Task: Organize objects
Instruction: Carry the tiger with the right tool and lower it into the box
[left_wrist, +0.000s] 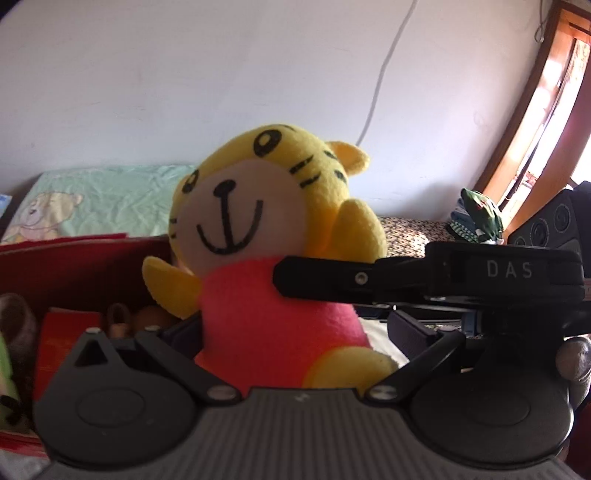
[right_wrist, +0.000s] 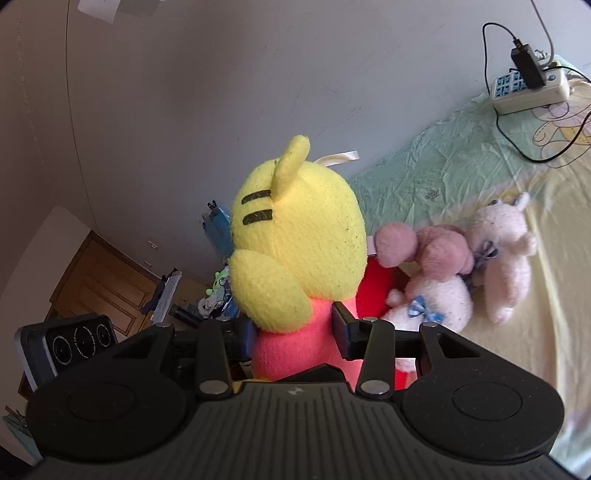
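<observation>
A: Holding, item one: tiger plush (left_wrist: 258, 236), pink body pinched by right hand-held gripper (right_wrist: 295, 332); left hand-held gripper (left_wrist: 295, 332) flanks it, grip uncertain.

B: Location?

A: Aloft above red box (left_wrist: 74, 266), bed (right_wrist: 461, 177) beyond. Step: carrying. Next: choose its place, lower, release.

— What sort of place?
— A home bedroom. Bed under a crinkled mint-green sheet (right_wrist: 436, 173) printed with cartoon bears, pushed against a plain white wall (left_wrist: 184, 74).
— Anything else pointing that way?
— Pink and white plush animals (right_wrist: 461, 266) lying on the bed, a power strip (right_wrist: 528, 88) with a charger plugged in near the wall, folded clothes (left_wrist: 476, 218) piled at the far end, a wooden panelled door (right_wrist: 99, 288), a sunlit wooden window frame (left_wrist: 546, 122).
</observation>
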